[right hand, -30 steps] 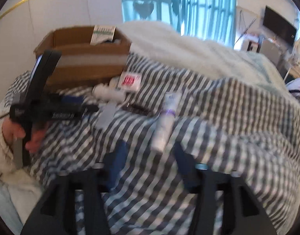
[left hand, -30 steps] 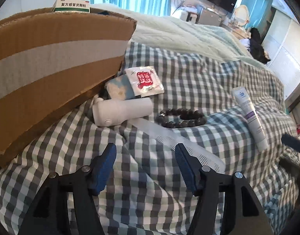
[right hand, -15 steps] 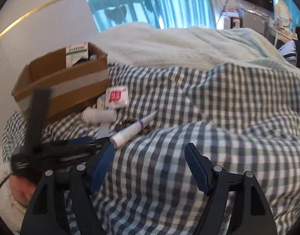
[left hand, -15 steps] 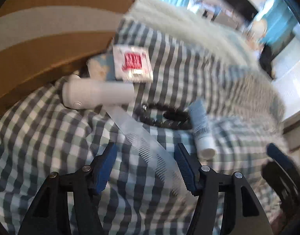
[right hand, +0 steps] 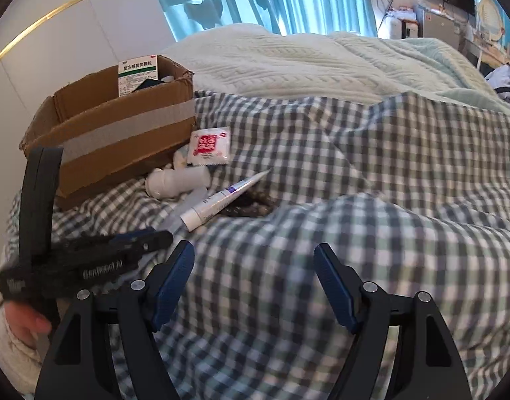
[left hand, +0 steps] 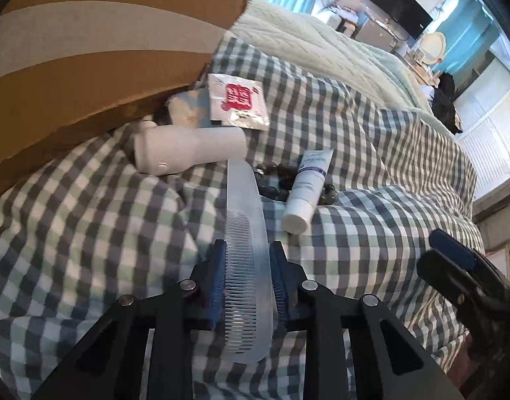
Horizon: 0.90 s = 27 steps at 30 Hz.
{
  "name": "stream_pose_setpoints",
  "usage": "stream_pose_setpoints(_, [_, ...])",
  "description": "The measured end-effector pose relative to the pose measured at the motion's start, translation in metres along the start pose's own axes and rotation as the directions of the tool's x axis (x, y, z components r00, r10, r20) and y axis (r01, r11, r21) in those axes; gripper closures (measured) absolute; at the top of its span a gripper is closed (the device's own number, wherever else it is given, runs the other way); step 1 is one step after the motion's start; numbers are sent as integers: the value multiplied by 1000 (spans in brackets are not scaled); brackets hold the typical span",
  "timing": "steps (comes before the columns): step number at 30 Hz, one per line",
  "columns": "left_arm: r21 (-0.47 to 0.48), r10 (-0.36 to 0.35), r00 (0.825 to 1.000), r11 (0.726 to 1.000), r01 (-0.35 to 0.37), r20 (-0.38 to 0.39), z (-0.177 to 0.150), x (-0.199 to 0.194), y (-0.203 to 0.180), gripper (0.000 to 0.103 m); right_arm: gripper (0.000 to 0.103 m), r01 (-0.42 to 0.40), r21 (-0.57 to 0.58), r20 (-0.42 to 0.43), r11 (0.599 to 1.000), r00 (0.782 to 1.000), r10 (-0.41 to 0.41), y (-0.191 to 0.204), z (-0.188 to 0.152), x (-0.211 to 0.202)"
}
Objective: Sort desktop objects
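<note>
The left gripper [left hand: 247, 278] has the see-through comb [left hand: 245, 233] between its two blue pads, and its jaws are closing in on it. The pads sit right at the comb's two edges, by the toothed end. The comb lies on the checked blanket [left hand: 88, 220] and its plain end points up toward a white bottle [left hand: 188, 148] lying on its side.

Just beside the comb is a white tube [left hand: 306, 188] with its cap toward the gripper. The tube rests across a ring of dark beads [left hand: 274, 183]. Past the bottle is a small packet with red print [left hand: 238, 103], and it lies by the corner of a brown cardboard box [left hand: 88, 56] with a pale tape stripe. A green and white medicine box [right hand: 138, 73] stands inside the cardboard box.

The right gripper [right hand: 253, 286] hangs over a bare bit of blanket with its jaws wide apart and nothing between them. It is well apart from the tube and the beads. A hand [right hand: 21, 320] in a fluffy white sleeve holds the left gripper's handle
</note>
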<state>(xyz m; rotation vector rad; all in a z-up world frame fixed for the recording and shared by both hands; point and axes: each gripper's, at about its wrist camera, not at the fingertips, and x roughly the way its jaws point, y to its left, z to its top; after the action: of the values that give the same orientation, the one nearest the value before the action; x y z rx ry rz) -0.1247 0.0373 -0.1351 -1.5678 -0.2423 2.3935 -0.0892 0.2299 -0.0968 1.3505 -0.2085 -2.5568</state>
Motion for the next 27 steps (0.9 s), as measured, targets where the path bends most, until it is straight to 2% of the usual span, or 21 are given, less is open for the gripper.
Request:
stream_pose_setpoints(4, [-12, 22, 999, 1000, -22, 28, 2, -8, 8, 78, 29, -43, 58, -51, 997, 998, 46, 8, 21, 29])
stream_pose_setpoints(6, [-7, 50, 997, 999, -49, 51, 4, -13, 13, 78, 29, -95, 139, -80, 986, 991, 106, 10, 34, 51])
stream_pose_setpoints(8, [-16, 67, 996, 998, -67, 64, 6, -15, 19, 79, 29, -105, 201, -112, 974, 985, 129, 12, 41, 74])
stream_pose_setpoints(16, [-51, 58, 998, 997, -56, 31, 7, -1, 35, 82, 29, -125, 231, -177, 965, 970, 169, 33, 55, 131])
stream_pose_setpoints(19, [-52, 52, 998, 997, -51, 25, 6, 4, 36, 82, 38, -100, 259, -213, 961, 964, 158, 30, 52, 147])
stream_pose_setpoints(20, [-57, 44, 999, 997, -43, 26, 6, 4, 37, 82, 44, -87, 258, -216, 962, 965, 146, 30, 51, 149])
stream_pose_setpoints(22, [-68, 29, 999, 997, -27, 28, 6, 6, 40, 82, 55, -73, 231, -205, 970, 971, 122, 31, 48, 145])
stream_pose_setpoints(24, [-71, 24, 999, 997, -22, 30, 6, 6, 40, 82, 72, -90, 216, -176, 972, 976, 130, 33, 44, 136])
stream_pose_setpoints(26, [-62, 29, 999, 998, -27, 33, 6, 5, 39, 83, 80, -108, 202, -151, 973, 979, 139, 33, 41, 124])
stream_pose_setpoints(27, [-54, 33, 999, 998, -31, 37, 6, 4, 38, 83, 80, -114, 191, -133, 975, 981, 141, 34, 39, 115])
